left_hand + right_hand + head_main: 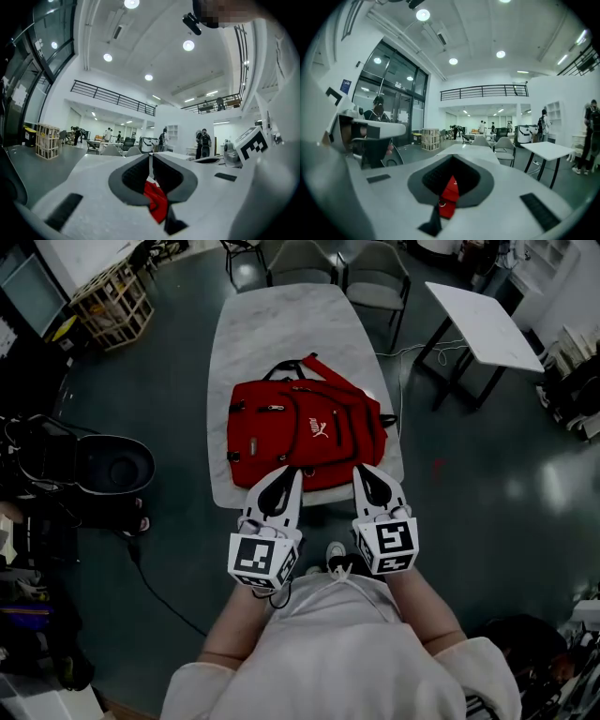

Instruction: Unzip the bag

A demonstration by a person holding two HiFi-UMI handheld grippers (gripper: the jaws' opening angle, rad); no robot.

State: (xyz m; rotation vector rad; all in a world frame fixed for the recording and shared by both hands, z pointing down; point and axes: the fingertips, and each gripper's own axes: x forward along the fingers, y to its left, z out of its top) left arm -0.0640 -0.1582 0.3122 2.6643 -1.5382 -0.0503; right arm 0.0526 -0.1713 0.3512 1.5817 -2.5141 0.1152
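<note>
Open dark floor [169, 390] is seen along both long edges of the marble table [281, 324]. A smaller white table [483, 320] is set well apart off its far right corner. The tabletop's far half is left as bare marble. The red bag [305, 432] is laid flat across the near half, reaching the right edge and the near edge. The left gripper [291, 479] and right gripper [364, 476] are held side by side over that near edge, each with jaws pressed together on nothing.
</note>
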